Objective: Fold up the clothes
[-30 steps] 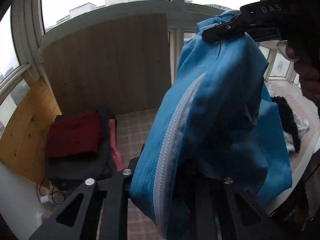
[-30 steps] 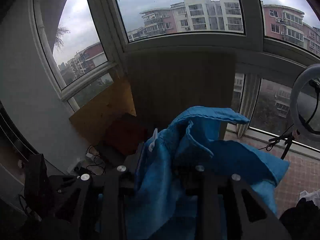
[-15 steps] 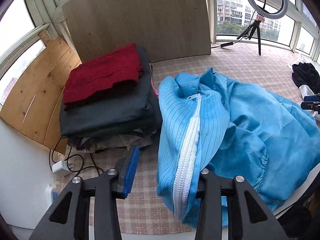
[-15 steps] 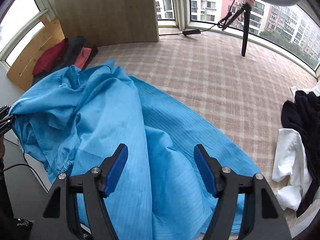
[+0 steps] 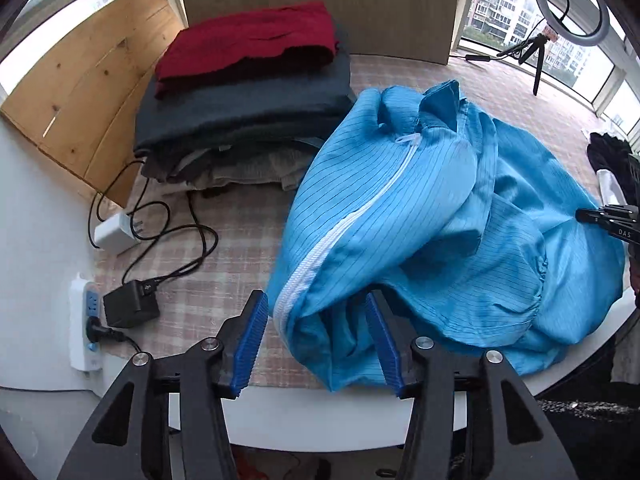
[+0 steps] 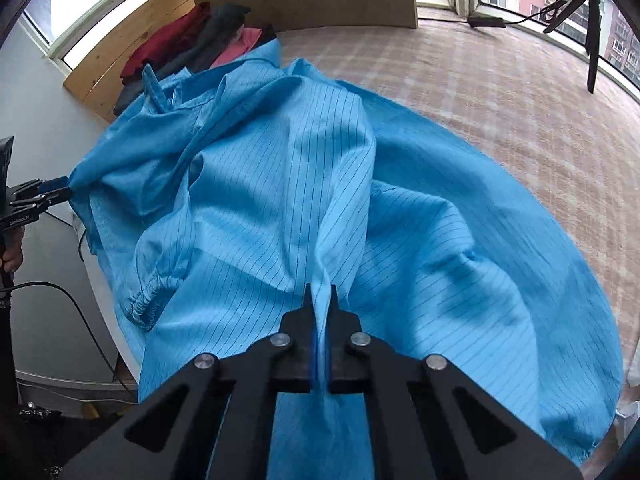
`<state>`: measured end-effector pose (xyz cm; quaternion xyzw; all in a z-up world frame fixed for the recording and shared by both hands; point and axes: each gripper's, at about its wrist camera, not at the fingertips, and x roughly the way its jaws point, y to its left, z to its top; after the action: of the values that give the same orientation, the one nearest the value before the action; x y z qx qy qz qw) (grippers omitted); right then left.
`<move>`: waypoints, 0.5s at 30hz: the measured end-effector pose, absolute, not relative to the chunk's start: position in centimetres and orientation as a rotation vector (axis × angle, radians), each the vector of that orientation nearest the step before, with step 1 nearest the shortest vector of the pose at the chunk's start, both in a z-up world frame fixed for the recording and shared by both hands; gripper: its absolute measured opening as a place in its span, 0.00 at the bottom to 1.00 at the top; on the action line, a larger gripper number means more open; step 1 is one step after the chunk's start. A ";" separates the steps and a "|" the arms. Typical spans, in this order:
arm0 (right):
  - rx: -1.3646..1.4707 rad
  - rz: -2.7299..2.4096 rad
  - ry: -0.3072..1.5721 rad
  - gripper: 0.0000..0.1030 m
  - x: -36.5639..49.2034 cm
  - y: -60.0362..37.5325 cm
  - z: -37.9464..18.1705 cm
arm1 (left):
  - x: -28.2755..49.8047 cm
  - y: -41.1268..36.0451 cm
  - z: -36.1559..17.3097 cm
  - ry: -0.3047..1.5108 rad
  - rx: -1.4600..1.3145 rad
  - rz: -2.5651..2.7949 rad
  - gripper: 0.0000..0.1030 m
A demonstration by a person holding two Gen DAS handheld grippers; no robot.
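A blue pinstriped jacket [image 5: 400, 208] with a white zipper [image 5: 340, 232] lies crumpled on the checked table cover [image 5: 224, 208]. My left gripper [image 5: 316, 312] hovers over the near hem. Its jaws are opening, and the hem corner lies loosely between the blue pads [image 5: 248, 340] without being pinched. My right gripper [image 6: 322, 300] is shut on a raised fold in the middle of the jacket [image 6: 280, 184]. The right gripper [image 5: 608, 216] also shows at the right edge of the left wrist view. The left gripper [image 6: 40, 196] sits at the jacket's left edge in the right wrist view.
A stack of folded clothes, red [image 5: 248, 36] over dark grey [image 5: 240, 108], stands beside the jacket at the back left. A power strip [image 5: 86, 320], chargers and cables [image 5: 172, 240] lie at the near left. A ring light [image 5: 572, 4] stands far right, near black and white garments [image 5: 608, 160].
The jacket, held up in the air by both grippers a second ago, now lies on the table. The left jaws have let go and widened. The right gripper opened, then shut on a fold.
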<state>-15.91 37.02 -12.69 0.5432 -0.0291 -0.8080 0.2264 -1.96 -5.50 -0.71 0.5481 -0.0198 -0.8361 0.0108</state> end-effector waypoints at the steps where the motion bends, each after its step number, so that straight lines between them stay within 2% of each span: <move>1: 1.480 -2.262 -0.121 0.02 -15.8 38.5 -11.7 | -1.4 -5.5 0.0 -0.048 1.675 -2.613 0.45; 3: 1.474 -2.277 -0.234 0.02 -15.4 41.6 -10.0 | -0.3 -5.6 1.3 -0.021 1.605 -2.619 0.45; 4: 1.458 -2.267 -0.221 0.02 -14.9 42.2 -9.3 | -0.2 -4.9 1.8 -0.017 1.582 -2.646 0.45; 7: 1.443 -2.237 -0.104 0.02 -13.6 41.9 -8.1 | -2.7 -0.7 1.4 -0.015 1.592 -2.789 0.54; 11: 1.422 -2.234 0.043 0.04 -12.9 39.8 -7.3 | -9.1 3.6 -1.1 -0.065 1.644 -2.825 0.55; 12: 1.419 -2.249 0.042 0.08 -13.1 39.7 -7.3 | -10.9 4.2 -1.9 -0.058 1.665 -2.816 0.55; 14: 1.427 -2.265 0.012 0.27 -13.8 39.7 -7.8 | -14.5 5.3 -3.4 -0.044 1.705 -2.799 0.53; 15: 1.431 -2.274 -0.001 0.48 -14.2 39.9 -8.1 | -15.6 5.8 -4.2 -0.041 1.741 -2.790 0.48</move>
<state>-14.23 39.89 -8.10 0.5190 -0.0005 -0.8245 0.2254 -15.64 5.78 -4.19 0.5280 -0.0124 -0.8459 -0.0737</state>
